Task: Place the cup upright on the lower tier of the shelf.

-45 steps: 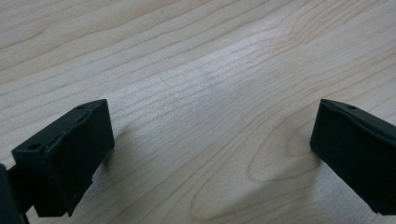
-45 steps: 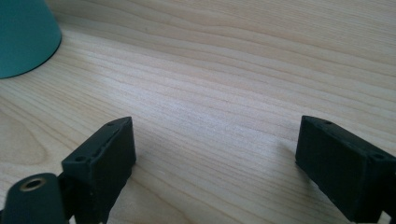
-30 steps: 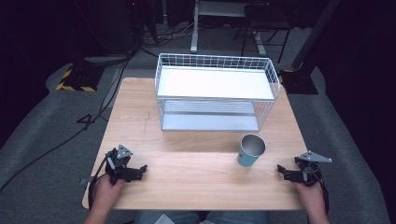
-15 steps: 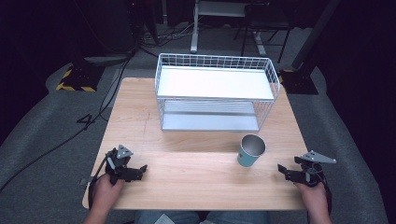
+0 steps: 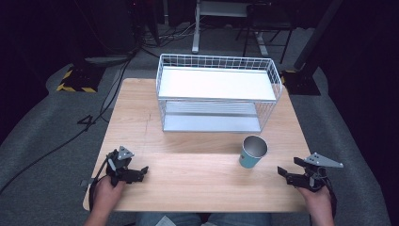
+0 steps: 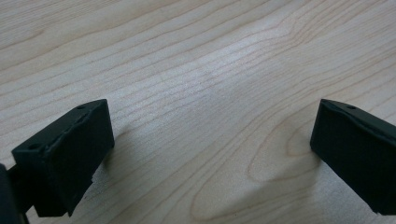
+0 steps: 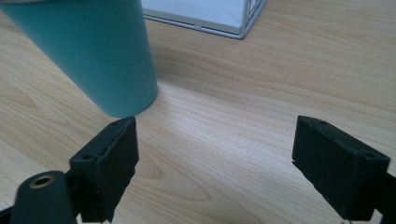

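Approach step, by the look of it: right gripper point(image 5: 288, 173) open and empty, having just narrowed a little, aimed at the teal cup point(image 5: 253, 151) standing upright just ahead, in front of the wire rack point(image 5: 217, 92). Left gripper point(image 5: 137, 173) open, idle over bare table point(image 5: 197, 188). Next: ease forward until both pads straddle the cup, then close

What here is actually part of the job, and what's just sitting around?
In use: teal cup, right gripper, open and nearest the cup; probably the wire rack.
Just around: left gripper, idle and open; floor cables; striped block.
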A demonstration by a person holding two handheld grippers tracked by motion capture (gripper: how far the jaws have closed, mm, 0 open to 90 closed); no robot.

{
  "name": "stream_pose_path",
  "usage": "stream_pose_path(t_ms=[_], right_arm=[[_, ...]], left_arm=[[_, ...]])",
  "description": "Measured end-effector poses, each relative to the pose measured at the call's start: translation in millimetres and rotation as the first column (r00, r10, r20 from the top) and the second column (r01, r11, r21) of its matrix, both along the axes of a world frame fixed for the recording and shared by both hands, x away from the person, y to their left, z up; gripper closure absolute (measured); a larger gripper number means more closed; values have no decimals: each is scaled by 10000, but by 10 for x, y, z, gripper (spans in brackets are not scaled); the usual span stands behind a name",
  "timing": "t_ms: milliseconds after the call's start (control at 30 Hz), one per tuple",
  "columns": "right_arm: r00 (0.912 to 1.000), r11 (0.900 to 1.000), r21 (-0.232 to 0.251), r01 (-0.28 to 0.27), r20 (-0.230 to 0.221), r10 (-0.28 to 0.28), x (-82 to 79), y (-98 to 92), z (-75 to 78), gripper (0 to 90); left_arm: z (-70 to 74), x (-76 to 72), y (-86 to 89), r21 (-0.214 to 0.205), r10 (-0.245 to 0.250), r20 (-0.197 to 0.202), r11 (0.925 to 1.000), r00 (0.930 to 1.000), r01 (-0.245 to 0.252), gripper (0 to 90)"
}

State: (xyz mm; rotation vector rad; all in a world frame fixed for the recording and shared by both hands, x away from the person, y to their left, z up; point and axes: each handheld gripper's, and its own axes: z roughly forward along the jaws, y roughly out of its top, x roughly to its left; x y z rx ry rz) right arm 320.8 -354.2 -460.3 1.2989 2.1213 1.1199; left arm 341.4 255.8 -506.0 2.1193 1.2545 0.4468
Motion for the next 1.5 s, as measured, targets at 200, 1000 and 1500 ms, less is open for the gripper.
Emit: stream_pose_path(t_ms=[200, 1000, 1500], right_arm=[[9998, 9997, 139, -186, 2, 186, -17, 64, 31, 150], [9830, 9826, 289, -1833, 132, 1830, 266, 722, -48, 5], [9869, 9851, 597, -1614, 70, 1613, 464, 919, -246, 7]], left_arm=[[0, 0, 0, -1, 0, 1, 10000, 10000, 0, 0], [-2, -22, 8, 3, 72, -9, 10000, 10000, -72, 0], [-1, -28, 10, 0, 120, -9, 9999, 9999, -120, 0]])
